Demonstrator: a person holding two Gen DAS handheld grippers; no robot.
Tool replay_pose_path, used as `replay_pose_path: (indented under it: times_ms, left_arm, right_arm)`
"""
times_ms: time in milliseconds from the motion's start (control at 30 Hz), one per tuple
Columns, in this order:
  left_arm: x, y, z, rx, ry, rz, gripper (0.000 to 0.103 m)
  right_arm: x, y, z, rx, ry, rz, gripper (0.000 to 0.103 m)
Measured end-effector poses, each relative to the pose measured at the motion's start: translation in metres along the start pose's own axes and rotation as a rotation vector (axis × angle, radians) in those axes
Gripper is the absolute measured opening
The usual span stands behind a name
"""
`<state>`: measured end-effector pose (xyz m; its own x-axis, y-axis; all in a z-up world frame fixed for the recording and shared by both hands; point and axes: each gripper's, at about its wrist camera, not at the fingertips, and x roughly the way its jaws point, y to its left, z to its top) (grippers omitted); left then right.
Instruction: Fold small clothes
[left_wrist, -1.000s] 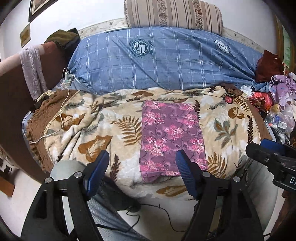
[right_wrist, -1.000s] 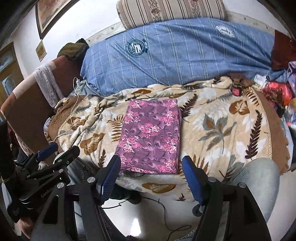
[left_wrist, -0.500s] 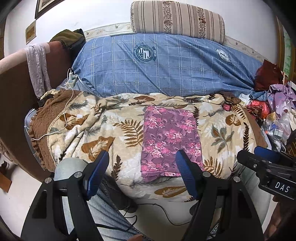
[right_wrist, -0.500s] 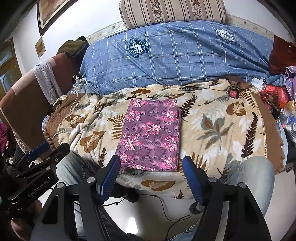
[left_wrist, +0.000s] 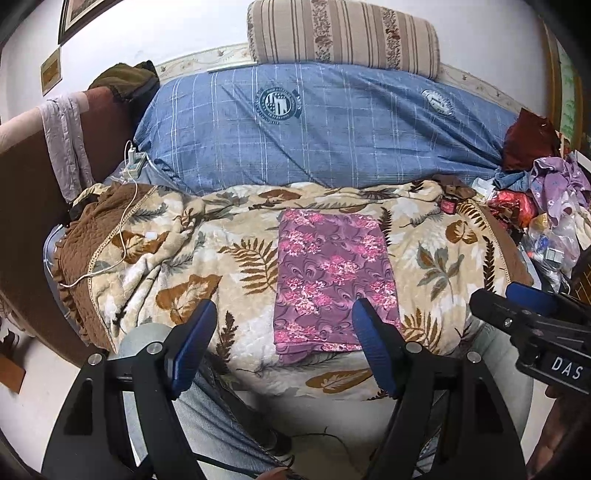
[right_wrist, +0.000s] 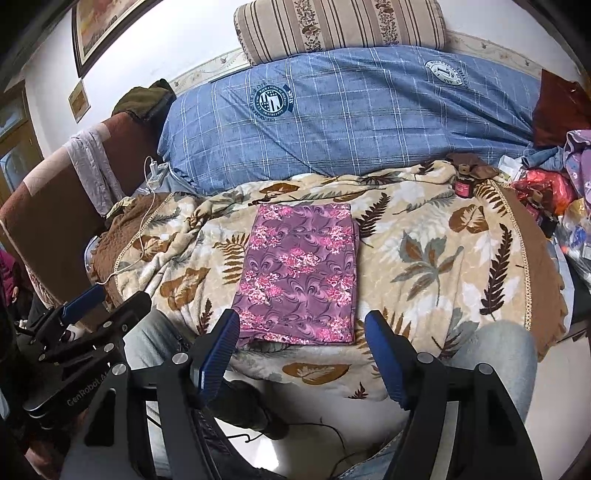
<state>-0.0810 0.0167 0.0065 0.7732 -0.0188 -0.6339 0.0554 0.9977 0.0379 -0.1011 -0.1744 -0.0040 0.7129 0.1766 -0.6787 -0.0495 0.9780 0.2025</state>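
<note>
Purple floral cloth (right_wrist: 299, 275) folded flat on leaf-print blanket (right_wrist: 424, 258).

A leaf-print blanket (left_wrist: 207, 258) covers the bed; behind it lies a blue checked pillow (left_wrist: 332, 129), a striped bolster (left_wrist: 343, 35) above, a white charger cable (left_wrist: 122, 229) at the blanket's left.

Folded cloth (right_wrist: 299, 275) flat on the blanket (right_wrist: 424, 258) in the middle, long pillow (right_wrist: 351, 118) behind the blanket, cushion (right_wrist: 340, 26) on top behind it, clutter pile (left_wrist: 546, 206) at right, charger cable (left_wrist: 122, 221) at left
</note>
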Motion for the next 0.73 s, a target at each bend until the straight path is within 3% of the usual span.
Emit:
replay_pose_path:
  times_ms: [533,733]
  left_arm:
    - [0.041,0.008,0.0,-0.026,0.081,0.018,0.076]
    - [0.055,0.008,0.003,-0.023,0.083,-0.022,0.076]
  right_arm:
    - [0.035,-0.006,0.011,0.01,0.055,0.001,0.072]
    - [0.05,-0.01,0.011,0.026,0.068,0.01,0.072]
